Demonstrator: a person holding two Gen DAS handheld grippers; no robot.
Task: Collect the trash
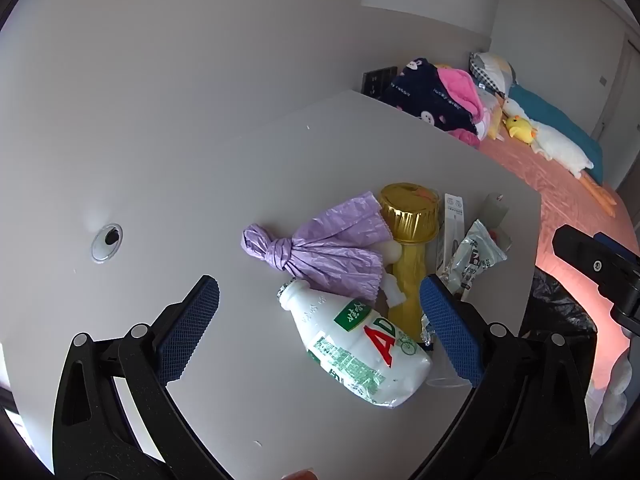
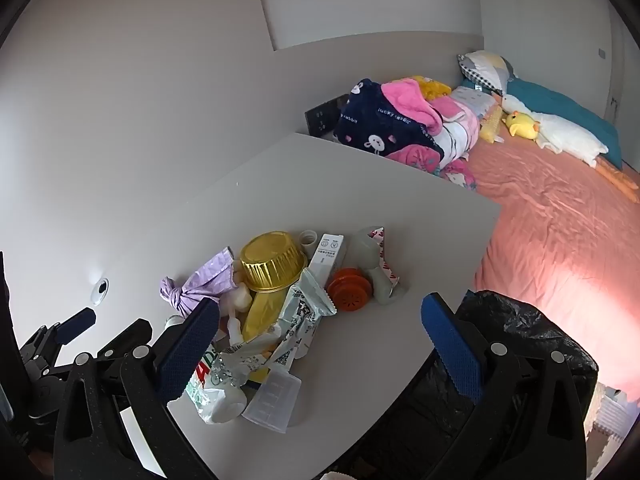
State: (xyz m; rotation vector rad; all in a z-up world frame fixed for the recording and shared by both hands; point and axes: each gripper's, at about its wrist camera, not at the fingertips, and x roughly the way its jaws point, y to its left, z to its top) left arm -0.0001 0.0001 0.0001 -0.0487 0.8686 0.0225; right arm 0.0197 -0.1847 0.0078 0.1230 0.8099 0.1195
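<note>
Both tongs are hanging spread wide, pinching nothing. The left tongs (image 1: 319, 330) are hovering at lower centre over the white bottle (image 1: 362, 346) lying on the bench (image 1: 200, 184). The trash pile, with purple bag (image 1: 320, 250) and gold cup (image 1: 408, 212), is sitting mid-frame. The right tongs (image 2: 320, 344) are hovering lower centre, the black bin bag (image 2: 532, 336) showing lower right.
</note>
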